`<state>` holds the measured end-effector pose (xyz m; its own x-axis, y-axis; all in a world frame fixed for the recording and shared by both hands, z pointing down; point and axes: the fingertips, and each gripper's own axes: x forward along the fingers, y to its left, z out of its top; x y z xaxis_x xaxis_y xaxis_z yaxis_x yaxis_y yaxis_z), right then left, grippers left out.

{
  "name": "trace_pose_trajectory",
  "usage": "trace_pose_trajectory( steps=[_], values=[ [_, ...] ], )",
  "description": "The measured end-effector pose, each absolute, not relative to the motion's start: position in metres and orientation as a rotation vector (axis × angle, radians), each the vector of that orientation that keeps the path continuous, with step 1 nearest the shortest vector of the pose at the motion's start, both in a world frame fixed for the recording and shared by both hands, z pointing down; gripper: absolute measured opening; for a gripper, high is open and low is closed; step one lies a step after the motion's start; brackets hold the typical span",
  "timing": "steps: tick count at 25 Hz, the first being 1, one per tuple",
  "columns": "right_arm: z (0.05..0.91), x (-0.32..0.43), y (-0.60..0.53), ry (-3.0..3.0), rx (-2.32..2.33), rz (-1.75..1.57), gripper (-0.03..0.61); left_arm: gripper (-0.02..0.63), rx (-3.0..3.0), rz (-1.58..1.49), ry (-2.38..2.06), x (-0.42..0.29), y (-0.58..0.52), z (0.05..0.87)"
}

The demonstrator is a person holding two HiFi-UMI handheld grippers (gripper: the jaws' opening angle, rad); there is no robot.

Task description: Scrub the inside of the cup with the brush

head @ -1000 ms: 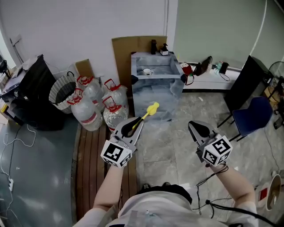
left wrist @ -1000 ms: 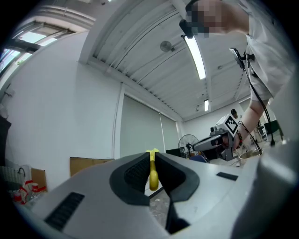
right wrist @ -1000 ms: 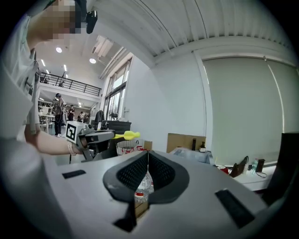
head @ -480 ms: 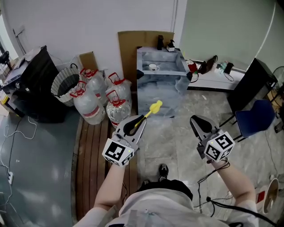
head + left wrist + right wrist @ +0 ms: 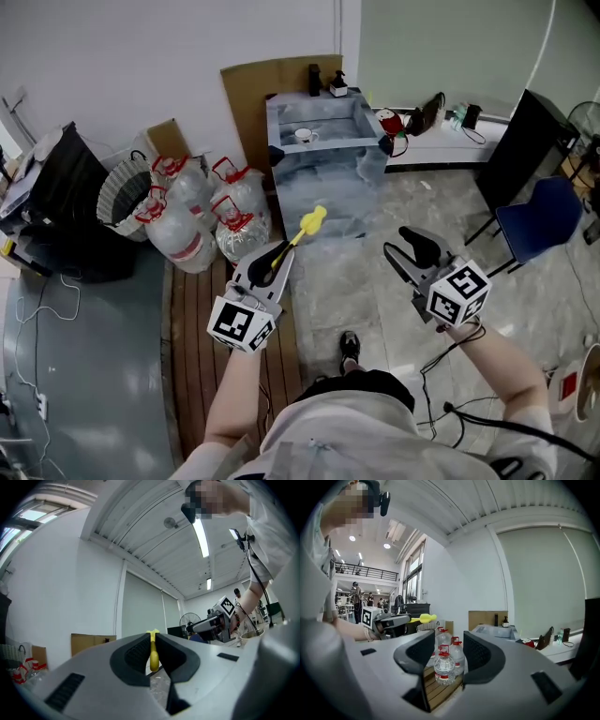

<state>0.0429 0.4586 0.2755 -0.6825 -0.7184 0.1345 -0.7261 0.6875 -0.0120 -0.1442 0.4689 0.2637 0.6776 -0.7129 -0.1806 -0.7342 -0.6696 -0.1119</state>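
A yellow brush (image 5: 310, 223) sticks out forward from my left gripper (image 5: 276, 256), which is shut on its handle (image 5: 153, 654). It is held in the air over the floor, well short of the table. The white cup (image 5: 305, 136) stands on the plastic-wrapped table (image 5: 319, 157) at the far end of the room. My right gripper (image 5: 406, 251) is level with the left one, to its right. Its jaws are opening and nothing is between them (image 5: 449, 651). In the right gripper view, the left gripper (image 5: 389, 622) and the brush head (image 5: 423, 618) show at the left.
Several large water bottles (image 5: 192, 220) with red caps and a mesh basket (image 5: 120, 192) stand left of the table, beside wooden slats (image 5: 192, 347). Cardboard (image 5: 246, 94) leans on the wall. A blue chair (image 5: 544, 220) and a low shelf (image 5: 441, 141) are at the right.
The right gripper's jaws have gone from shut to parted. Both grippers and the view have shifted slightly; a foot now shows on the floor. The left gripper still grips the brush.
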Motion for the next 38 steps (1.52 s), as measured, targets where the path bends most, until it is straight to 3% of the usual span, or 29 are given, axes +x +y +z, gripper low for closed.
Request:
trace_pose_trajectory(
  steps=[27,38],
  values=[
    [0.278,0.113,0.282,-2.810,0.967,0.018,0.202,0.035,-2.575,0.148,1.409,-0.086,0.319,0.248],
    [0.291,0.123,0.244,-2.820,0.929,0.077,0.264,0.035,-2.595,0.082,1.421,-0.074,0.277,0.255]
  ],
)
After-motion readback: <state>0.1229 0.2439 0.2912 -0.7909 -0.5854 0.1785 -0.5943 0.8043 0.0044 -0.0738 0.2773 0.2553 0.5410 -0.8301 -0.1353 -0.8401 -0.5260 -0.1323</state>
